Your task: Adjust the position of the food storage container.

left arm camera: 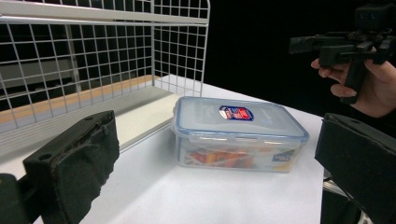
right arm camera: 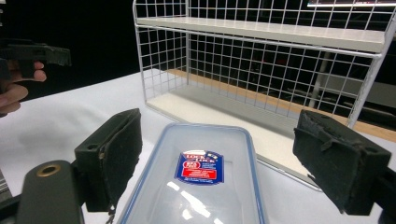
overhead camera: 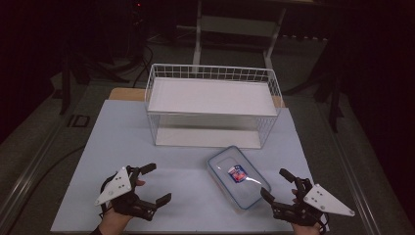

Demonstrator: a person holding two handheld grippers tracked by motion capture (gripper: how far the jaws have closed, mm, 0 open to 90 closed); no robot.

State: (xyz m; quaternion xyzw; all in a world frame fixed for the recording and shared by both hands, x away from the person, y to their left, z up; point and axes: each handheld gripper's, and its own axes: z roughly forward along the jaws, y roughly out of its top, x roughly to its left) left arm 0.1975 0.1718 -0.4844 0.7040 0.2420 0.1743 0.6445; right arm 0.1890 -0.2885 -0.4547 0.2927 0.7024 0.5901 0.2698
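A clear lidded food box with a blue rim and a red-and-blue label lies on the pale table sheet, in front of a white wire shelf rack. My left gripper is held open at the near left, well away from the box, and points towards it. In the left gripper view the box shows coloured contents. My right gripper stands open just right of the box's near corner. In the right gripper view the lid lies low between the wide-apart jaws, which hold nothing.
The rack has a lower board and an upper shelf, both bare. The other hand's gripper appears at the left gripper view's top right, and at the right gripper view's top left. Dark floor and furniture legs surround the table.
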